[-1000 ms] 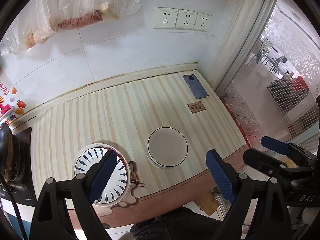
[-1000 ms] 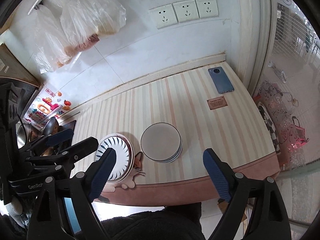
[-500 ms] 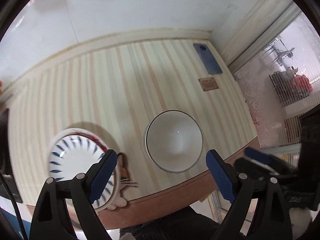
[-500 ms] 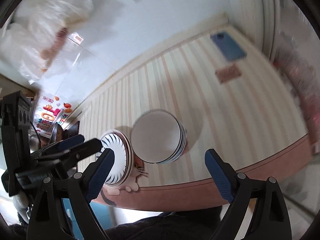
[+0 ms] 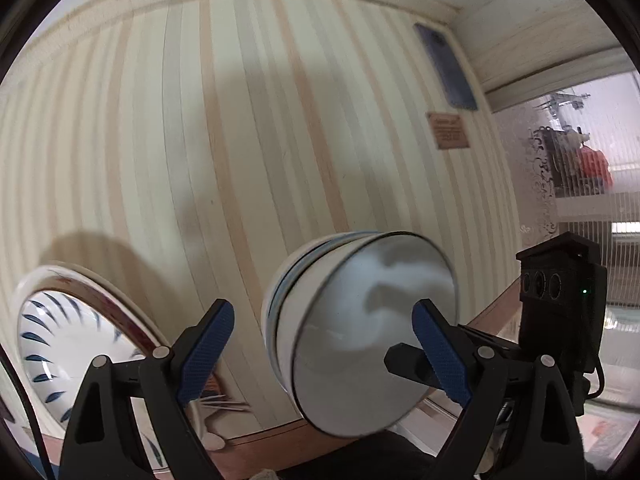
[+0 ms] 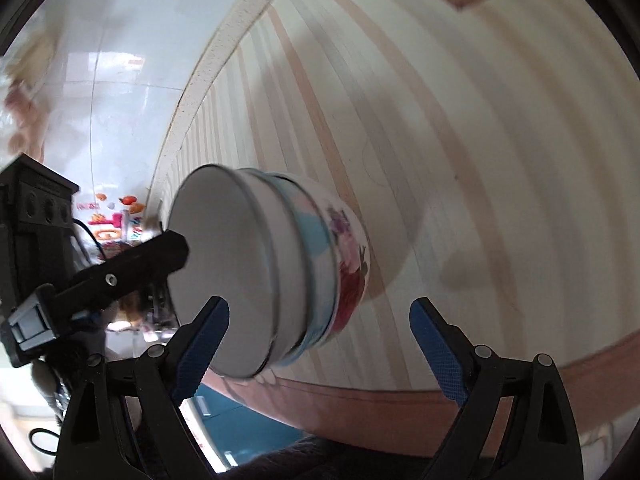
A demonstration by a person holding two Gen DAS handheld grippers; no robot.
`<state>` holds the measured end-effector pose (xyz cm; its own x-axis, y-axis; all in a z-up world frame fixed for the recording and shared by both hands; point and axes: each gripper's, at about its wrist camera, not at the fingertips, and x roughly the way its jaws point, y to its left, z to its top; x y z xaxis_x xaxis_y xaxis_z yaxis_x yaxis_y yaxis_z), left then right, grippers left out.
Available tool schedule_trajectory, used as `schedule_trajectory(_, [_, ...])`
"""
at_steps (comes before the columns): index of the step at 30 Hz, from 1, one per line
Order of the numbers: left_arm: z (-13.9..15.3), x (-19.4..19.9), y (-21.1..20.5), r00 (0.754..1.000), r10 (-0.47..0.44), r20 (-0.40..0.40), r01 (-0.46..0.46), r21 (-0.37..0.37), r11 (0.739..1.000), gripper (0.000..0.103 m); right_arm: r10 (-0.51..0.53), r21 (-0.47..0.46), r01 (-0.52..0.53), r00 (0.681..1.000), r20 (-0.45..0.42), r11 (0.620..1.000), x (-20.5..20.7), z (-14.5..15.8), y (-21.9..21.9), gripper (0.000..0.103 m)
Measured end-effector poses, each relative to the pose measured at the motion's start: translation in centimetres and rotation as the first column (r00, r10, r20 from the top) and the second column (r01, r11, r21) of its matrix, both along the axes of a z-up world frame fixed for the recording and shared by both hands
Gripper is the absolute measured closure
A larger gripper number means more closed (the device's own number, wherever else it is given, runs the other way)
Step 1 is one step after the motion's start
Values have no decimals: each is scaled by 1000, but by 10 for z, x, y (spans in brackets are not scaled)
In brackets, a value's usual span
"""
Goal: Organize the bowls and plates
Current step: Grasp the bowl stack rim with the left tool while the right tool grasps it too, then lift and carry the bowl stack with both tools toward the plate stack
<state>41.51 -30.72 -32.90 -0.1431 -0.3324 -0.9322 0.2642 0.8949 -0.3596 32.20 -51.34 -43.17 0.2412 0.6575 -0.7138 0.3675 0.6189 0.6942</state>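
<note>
Both tongs, left & right, gape empty at bowl stack; best pinch only top rim w/ care.

I see a glossy white ceramic stack of bowls on a smooth, matt striped cream mat. My grippers' blue finger pads look textured rubber on matt black plastic.
</note>
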Motion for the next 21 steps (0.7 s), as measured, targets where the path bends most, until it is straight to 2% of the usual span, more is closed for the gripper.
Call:
schedule_trajectory(7, [-32,5,8,991,56,-122,-62,-47,997,12,-5,106,7,1000,-14,994,11,-30,6,10])
schedule_trajectory(11, [-39,6,7,988,64,-144,-80,-111,991,23,4,132,0,1000,-31,991,18,-41,13,22])
schedule_trajectory(12, [-39,6,6,988,64,-143,-82,-121,989,24,9,130,-5,999,-31,991,20,-42,14,28])
schedule_trajectory(14, [-37,5,5,990,62,-130,-78,-121,990,24,15,135,-11,1000,-27,991,25,-44,17,34])
schedule_trajectory(21, [-35,1,8,993,75,-90,-87,-137,987,25,34,59,-35,999,5,998,35,-37,26,39])
